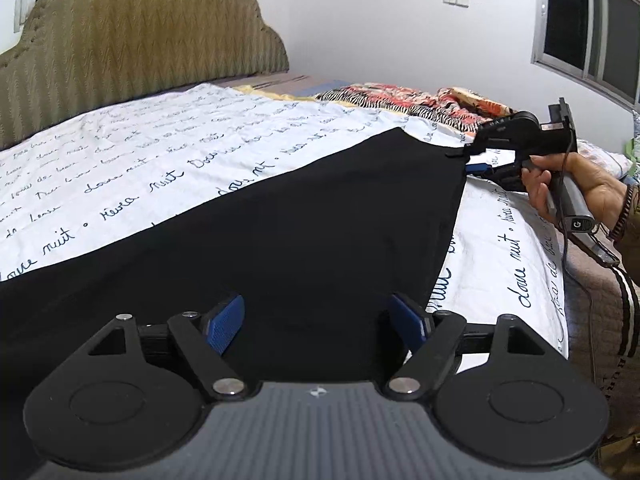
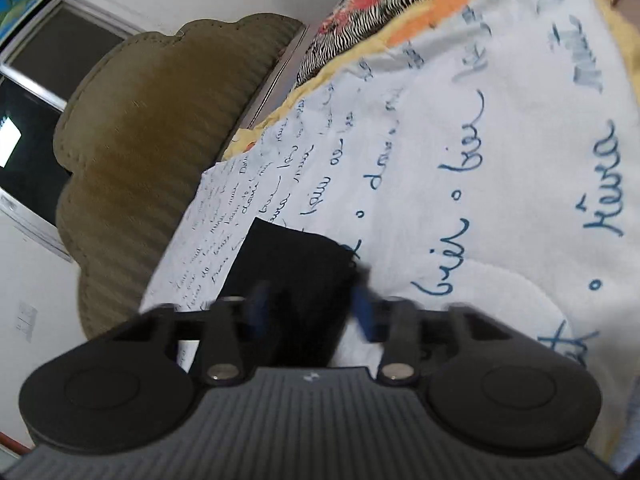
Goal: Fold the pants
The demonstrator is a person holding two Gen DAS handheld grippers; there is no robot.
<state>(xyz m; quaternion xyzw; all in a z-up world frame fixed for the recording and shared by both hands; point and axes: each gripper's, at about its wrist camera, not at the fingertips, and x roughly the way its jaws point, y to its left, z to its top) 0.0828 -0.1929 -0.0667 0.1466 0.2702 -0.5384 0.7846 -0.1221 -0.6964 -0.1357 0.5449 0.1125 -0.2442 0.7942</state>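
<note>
Black pants (image 1: 280, 216) lie spread across a bed's script-printed sheet (image 1: 120, 148). The left tool (image 1: 316, 320) hovers released over the near end, while the right tool (image 1: 466, 160), jaws partly apart, meets the far corner; its grip is unclear.

The pants (image 1: 320, 208) are matt black cloth, smooth and without sheen, filling the middle of the left wrist view. Under them the bedsheet (image 1: 160, 148) is white woven cloth printed with dark blue handwriting, slightly creased. The headboard (image 1: 132, 40) at upper left is olive upholstery with a ribbed zigzag weave and stitched edges. A patterned blanket (image 1: 400, 98) at upper right looks like soft printed fabric. The left hand-held gripper (image 1: 320, 320) is matt black plastic with shiny metal pins, a ridged grey body and blue textured pads (image 1: 224, 324). The right hand-held gripper (image 1: 472, 158) shows the same matt plastic.
</note>
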